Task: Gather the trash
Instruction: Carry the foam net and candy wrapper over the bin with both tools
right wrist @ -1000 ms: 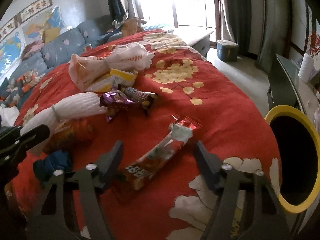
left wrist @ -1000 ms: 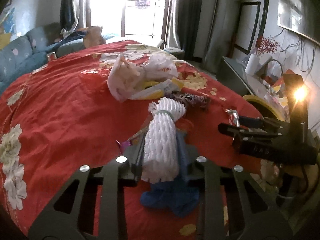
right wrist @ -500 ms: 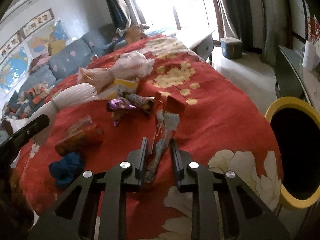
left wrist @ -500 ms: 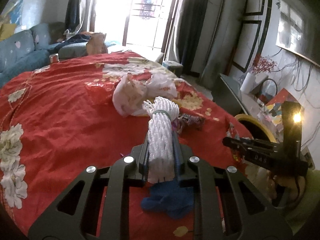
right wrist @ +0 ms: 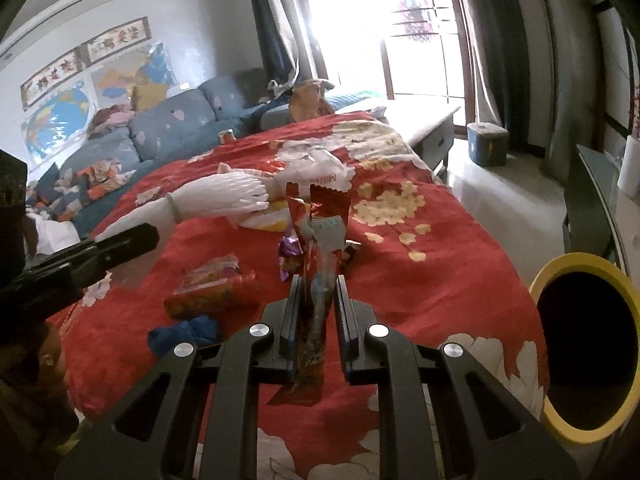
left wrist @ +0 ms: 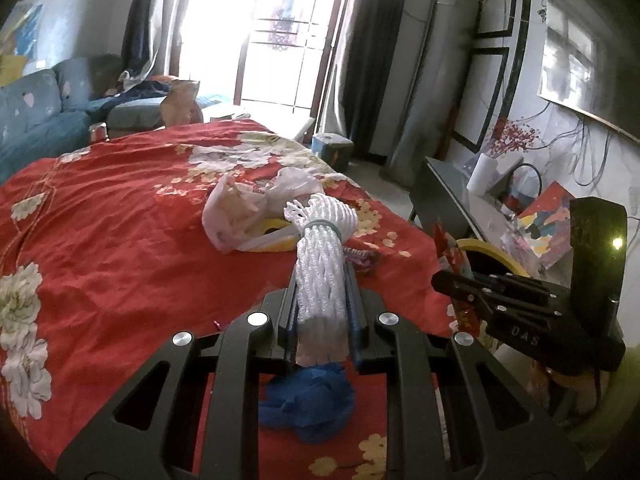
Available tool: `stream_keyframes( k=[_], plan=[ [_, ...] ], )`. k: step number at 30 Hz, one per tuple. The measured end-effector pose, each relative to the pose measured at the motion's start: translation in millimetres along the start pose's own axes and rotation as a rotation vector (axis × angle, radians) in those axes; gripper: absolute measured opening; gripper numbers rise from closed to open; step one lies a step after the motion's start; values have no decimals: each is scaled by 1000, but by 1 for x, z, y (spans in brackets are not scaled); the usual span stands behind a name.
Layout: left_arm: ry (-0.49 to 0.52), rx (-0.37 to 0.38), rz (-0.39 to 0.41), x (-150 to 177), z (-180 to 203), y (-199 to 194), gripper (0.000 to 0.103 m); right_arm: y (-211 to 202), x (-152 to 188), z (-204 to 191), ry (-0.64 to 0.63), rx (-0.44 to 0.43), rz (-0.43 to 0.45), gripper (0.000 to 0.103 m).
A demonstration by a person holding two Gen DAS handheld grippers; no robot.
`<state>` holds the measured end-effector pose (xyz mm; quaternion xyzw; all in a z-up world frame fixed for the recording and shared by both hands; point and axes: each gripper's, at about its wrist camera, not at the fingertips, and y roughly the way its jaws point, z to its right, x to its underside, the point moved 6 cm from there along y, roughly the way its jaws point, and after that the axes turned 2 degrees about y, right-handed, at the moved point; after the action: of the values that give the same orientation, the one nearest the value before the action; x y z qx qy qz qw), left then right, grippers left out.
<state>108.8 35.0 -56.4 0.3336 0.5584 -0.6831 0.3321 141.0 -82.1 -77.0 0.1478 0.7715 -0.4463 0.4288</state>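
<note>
Left gripper [left wrist: 322,312] clenched on white foam net sleeve bundle [left wrist: 322,268], centre of left wrist frame, bundle raised off red floral cloth [left wrist: 100,248]. Right gripper [right wrist: 318,312] clenched on long red snack wrapper [right wrist: 320,248], centre of right wrist frame, wrapper standing up between the jaws. Crumpled blue rag [right wrist: 186,332] lies on cloth lower left, orange-red snack packet [right wrist: 212,290] just above it, purple candy wrapper [right wrist: 290,246] behind held wrapper. White plastic bag [left wrist: 248,208] mid-cloth. Yellow-rimmed black bin [right wrist: 586,348] at right edge, beside cloth
</note>
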Motion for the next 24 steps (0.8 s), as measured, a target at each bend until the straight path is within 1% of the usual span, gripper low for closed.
stream_keyframes(
  k=[6, 24],
  plan=[
    [3, 18, 10, -5, 7, 1, 14, -8, -6, 5, 16, 1, 21, 15],
    [35, 70, 20, -14, 45, 8, 14, -30, -20, 32, 70, 31, 82, 15]
  ],
)
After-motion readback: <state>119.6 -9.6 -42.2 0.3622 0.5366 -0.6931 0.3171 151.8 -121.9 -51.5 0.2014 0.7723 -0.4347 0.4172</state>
